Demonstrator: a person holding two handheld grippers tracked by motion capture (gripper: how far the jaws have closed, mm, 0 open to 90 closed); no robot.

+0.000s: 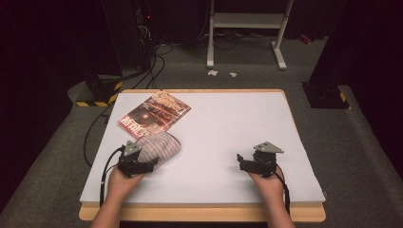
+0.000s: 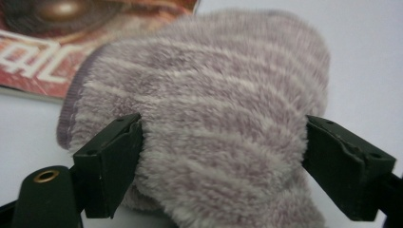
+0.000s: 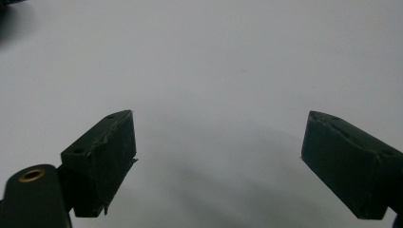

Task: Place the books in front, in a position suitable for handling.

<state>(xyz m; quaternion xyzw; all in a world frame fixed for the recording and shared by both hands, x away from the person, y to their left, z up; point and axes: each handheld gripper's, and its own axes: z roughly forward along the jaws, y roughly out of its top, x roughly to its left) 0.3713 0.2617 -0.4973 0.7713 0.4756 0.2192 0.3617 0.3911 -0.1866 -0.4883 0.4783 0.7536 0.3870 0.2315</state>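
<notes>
Our left tongs sit wide around a fuzzy sock, and our right tongs wait with nothing in them.

Far left on the white table point(image 1: 214, 118) lies a magazine point(image 1: 154, 113), and the striped fuzzy sock point(image 1: 161, 145) lies just in front of it, touching or lying over its near corner. Our left tongs point(image 2: 221, 142) are spread apart with one jaw on each side of the sock, close to its fluff but not squeezing yet. If we close them, we think the soft fluff could slip out, or we could grab just a bit and the sock would hang and drop. Pulling it could also drag the magazine along. To the right, well apart from the sock, our right tongs point(image 3: 218, 152) are spread apart over bare table.
</notes>
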